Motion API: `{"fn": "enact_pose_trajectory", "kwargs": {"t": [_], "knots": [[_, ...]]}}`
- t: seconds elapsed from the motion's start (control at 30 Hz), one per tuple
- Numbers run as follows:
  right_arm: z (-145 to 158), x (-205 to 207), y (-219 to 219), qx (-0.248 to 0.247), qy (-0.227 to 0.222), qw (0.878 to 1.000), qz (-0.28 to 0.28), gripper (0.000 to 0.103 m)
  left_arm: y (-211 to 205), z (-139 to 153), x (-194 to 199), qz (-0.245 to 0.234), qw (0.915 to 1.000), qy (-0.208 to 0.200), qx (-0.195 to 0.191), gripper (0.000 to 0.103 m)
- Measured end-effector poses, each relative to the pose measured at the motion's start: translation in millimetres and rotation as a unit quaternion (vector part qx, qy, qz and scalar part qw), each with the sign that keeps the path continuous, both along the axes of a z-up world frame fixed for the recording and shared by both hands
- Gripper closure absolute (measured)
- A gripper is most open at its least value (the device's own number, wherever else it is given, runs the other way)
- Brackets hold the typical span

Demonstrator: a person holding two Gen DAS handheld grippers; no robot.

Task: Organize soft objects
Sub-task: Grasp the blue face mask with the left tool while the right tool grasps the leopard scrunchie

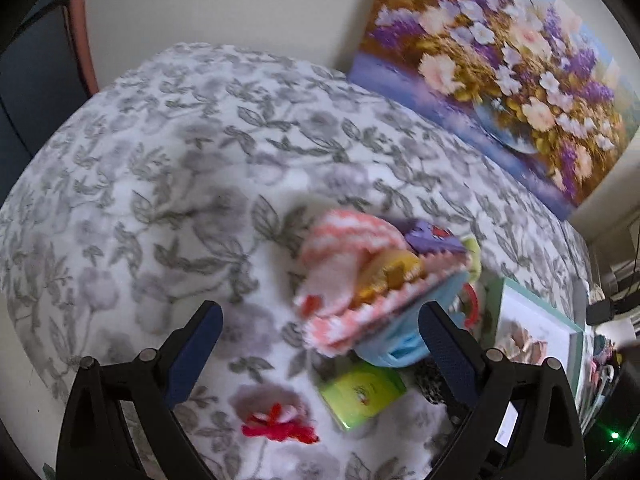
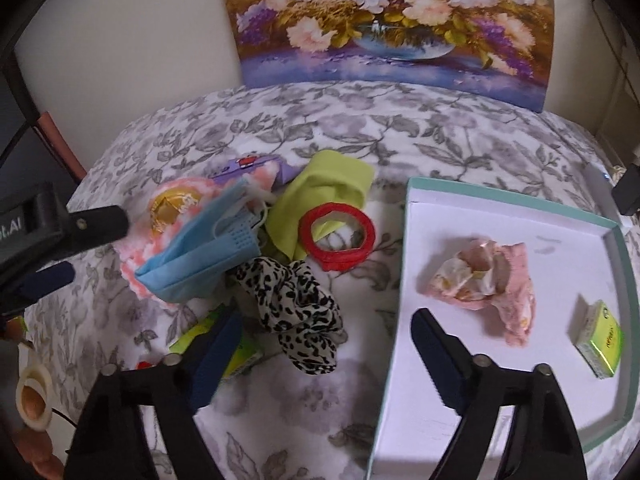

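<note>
I see both grippers, left gripper (image 1: 320,332) and right gripper (image 2: 326,340), spread wide, empty; leopard scrunchie (image 2: 296,312) between right's fingers, teal-rimmed box (image 2: 616,308) beside.

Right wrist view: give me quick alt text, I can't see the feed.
The open right gripper hangs over a floral bedspread, above a leopard-print scrunchie. Right of it, a white tray holds a crumpled pink cloth and a small green box. Left, a pile includes a blue face mask.

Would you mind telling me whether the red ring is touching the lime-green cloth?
Touching. The right wrist view shows the red ring lying partly on the lime-green cloth, whose fabric shows through the ring's opening.
</note>
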State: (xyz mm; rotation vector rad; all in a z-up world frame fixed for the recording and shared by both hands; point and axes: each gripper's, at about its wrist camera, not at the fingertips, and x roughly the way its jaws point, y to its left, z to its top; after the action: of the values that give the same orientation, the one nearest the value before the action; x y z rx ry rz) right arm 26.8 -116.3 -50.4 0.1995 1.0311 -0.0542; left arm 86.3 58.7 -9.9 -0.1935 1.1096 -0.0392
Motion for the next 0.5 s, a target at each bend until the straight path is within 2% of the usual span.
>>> {"fn": "enact_pose_trajectory", "kwargs": {"t": [0.23, 0.3, 0.43, 0.5], "knots": [[-5, 3, 11, 0.002, 0.014, 1.0, 0.027, 0.047, -16, -11, 2, -0.025, 0.9988, 0.029, -0.031, 0.008], [-7, 4, 12, 0.003, 0.018, 0.999, 0.031, 0.057, -21, -12, 2, -0.037, 0.9984, 0.03, -0.03, 0.014], [-10, 5, 13, 0.012, 0.022, 0.999, 0.041, 0.062, -38, -13, -1, -0.072, 0.9971, 0.024, -0.008, 0.021], [-11, 6, 15, 0.009, 0.023, 0.999, 0.044, 0.068, -44, -16, -1, -0.082, 0.9962, 0.027, -0.003, 0.031]]}}
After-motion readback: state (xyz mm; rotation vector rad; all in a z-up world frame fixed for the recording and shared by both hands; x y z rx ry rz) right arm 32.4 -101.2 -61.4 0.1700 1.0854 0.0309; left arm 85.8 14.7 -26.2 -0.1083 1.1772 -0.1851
